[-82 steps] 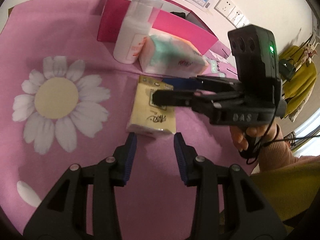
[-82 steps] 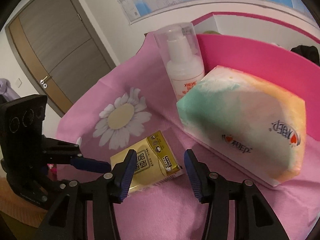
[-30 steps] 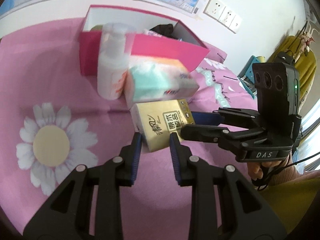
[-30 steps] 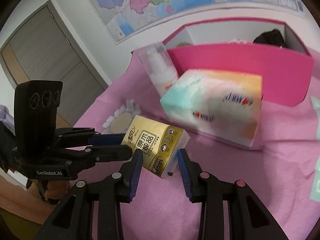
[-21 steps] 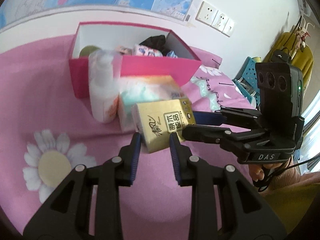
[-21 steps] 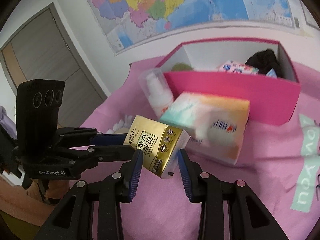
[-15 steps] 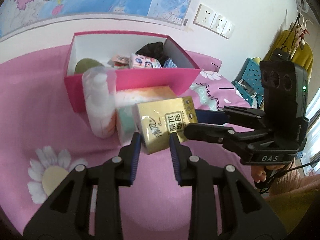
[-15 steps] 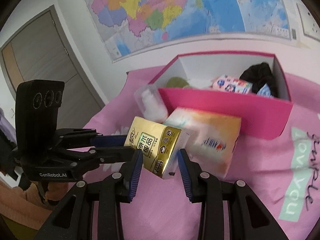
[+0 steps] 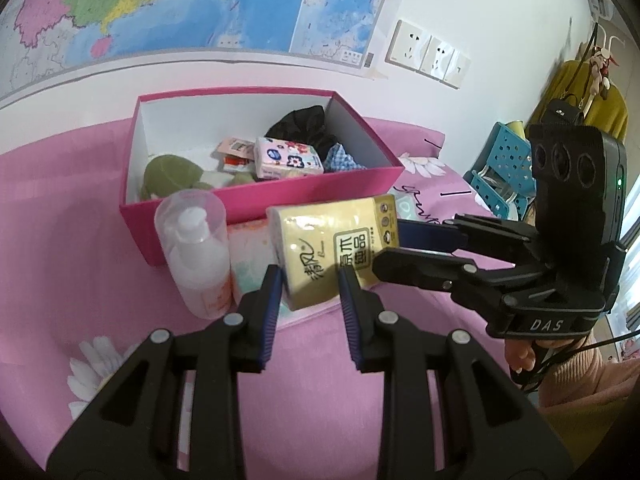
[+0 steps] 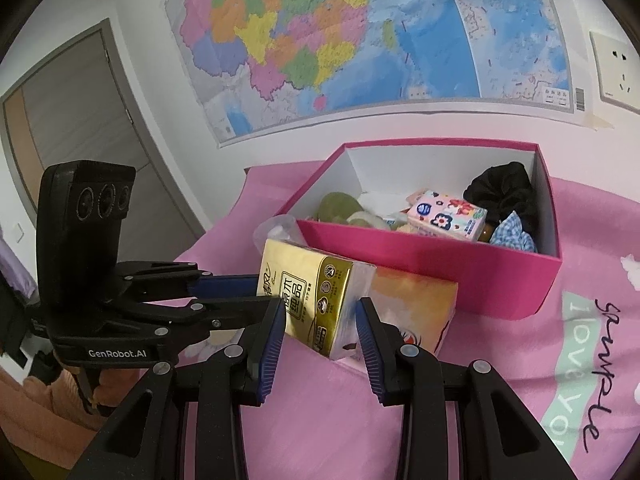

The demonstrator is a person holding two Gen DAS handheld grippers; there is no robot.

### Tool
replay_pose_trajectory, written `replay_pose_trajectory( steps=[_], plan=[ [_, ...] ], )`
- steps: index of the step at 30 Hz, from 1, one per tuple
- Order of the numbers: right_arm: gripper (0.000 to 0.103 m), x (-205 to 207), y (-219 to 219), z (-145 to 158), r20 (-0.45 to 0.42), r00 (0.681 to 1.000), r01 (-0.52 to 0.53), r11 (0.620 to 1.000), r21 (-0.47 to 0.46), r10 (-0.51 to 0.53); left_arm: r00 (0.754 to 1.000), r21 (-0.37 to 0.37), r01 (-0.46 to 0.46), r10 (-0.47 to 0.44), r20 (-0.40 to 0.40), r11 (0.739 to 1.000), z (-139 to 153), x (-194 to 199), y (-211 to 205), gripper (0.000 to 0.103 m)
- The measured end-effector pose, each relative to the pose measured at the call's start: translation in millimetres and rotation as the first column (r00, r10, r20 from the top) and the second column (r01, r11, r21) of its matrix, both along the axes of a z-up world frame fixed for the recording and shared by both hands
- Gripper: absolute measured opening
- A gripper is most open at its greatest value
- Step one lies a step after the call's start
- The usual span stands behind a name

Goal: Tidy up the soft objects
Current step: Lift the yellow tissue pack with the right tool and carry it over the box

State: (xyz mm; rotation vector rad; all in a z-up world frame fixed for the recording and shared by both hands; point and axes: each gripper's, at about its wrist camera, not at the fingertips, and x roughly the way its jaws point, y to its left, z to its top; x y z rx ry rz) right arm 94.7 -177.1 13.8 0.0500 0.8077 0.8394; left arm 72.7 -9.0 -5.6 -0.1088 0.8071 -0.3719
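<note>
Left wrist: two tools [image 9: 308, 280] [image 9: 390, 246] clamp one yellow tissue pack [image 9: 332, 248]; one pink box [image 9: 256, 196].

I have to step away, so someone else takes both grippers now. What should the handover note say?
Left gripper and right gripper: both shut on the yellow tissue pack, held clear of the pink bedspread.
Pink box is open, with a small floral tissue pack and dark cloth inside.
Left to do: the yellow pack into the box, then the large tissue pack. The pump bottle stands beside it.
</note>
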Motion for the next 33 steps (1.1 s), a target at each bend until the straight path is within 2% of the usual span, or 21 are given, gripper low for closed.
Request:
replay_pose_trajectory(
  steps=[33],
  plan=[
    [0.037,31,6,12,0.038,0.999,0.022,1.0,0.007,-0.022,0.998,0.015,-0.021,0.02,0.062,1.0,19,26,3,0.031]
  ],
)
